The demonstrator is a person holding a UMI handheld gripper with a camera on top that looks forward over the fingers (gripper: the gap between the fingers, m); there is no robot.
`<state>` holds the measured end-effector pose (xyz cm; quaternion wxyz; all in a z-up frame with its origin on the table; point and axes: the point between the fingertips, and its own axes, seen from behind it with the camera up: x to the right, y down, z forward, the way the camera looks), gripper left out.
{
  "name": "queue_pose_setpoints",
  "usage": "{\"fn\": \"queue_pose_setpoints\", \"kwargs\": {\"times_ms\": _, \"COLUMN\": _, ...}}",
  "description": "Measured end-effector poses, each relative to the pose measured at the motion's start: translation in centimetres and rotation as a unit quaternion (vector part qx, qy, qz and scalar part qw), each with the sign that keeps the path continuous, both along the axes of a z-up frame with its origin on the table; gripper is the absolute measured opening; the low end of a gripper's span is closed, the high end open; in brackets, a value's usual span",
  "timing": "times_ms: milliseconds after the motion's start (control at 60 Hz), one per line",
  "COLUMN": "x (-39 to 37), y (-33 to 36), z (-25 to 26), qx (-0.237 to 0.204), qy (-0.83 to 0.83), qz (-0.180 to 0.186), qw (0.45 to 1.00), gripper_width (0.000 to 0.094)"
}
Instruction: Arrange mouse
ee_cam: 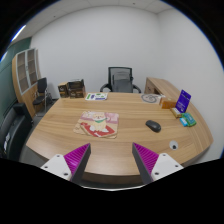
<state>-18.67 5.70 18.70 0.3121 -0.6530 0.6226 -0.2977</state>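
The mouse [153,125] is lying on the desk [60,135], beyond the open fingers [111,160], probably right of centre.

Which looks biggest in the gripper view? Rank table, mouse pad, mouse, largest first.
1. Table
2. Mouse pad
3. Mouse
The gripper is open, holding nothing.

Bright, even room light, soft shadows; strong fisheye bending at the edges, slightly soft detail throughout.
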Motion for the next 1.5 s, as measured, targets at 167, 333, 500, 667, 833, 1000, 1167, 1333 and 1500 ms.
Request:
{"fn": "queue_pose_setpoints", "kwargs": {"times_ms": 167, "x": -0.2, "y": -3.5, "z": -0.5, "qx": -0.014, "qy": -0.003, "qz": -0.020, "qw": 1.000, "gripper_width": 0.0869}}
{"fn": "queue_pose_setpoints", "kwargs": {"times_ms": 333, "x": -0.7, "y": -8.7, "z": -1.2, "qx": -0.018, "qy": -0.001, "qz": -0.055, "qw": 0.998, "gripper_width": 0.0868}}
{"fn": "queue_pose_setpoints", "kwargs": {"times_ms": 500, "x": -2.0, "y": -14.0, "z": -2.3, "qx": -0.030, "qy": 0.005, "qz": -0.082, "qw": 0.996, "gripper_width": 0.0868}}
{"fn": "queue_pose_setpoints", "kwargs": {"times_ms": 667, "x": -2.5, "y": -18.9, "z": -3.8, "qx": -0.036, "qy": 0.012, "qz": -0.089, "qw": 0.995, "gripper_width": 0.0865}}
{"fn": "queue_pose_setpoints", "kwargs": {"times_ms": 833, "x": -1.3, "y": -22.3, "z": -5.1, "qx": -0.038, "qy": 0.014, "qz": -0.074, "qw": 0.996, "gripper_width": 0.0865}}
{"fn": "queue_pose_setpoints", "kwargs": {"times_ms": 1000, "x": 1.4, "y": -24.2, "z": -6.6, "qx": -0.038, "qy": 0.012, "qz": -0.053, "qw": 0.998, "gripper_width": 0.0869}}
{"fn": "queue_pose_setpoints", "kwargs": {"times_ms": 1167, "x": 5.3, "y": -25.0, "z": -8.8, "qx": -0.037, "qy": 0.013, "qz": -0.027, "qw": 0.999, "gripper_width": 0.0867}}
{"fn": "queue_pose_setpoints", "kwargs": {"times_ms": 1333, "x": 10.4, "y": -26.2, "z": -11.7, "qx": -0.042, "qy": 0.013, "qz": -0.015, "qw": 0.999, "gripper_width": 0.0867}}
{"fn": "queue_pose_setpoints", "kwargs": {"times_ms": 1500, "x": 15.5, "y": -26.8, "z": -14.9, "qx": -0.045, "qy": 0.021, "qz": -0.008, "qw": 0.999, "gripper_width": 0.0867}}
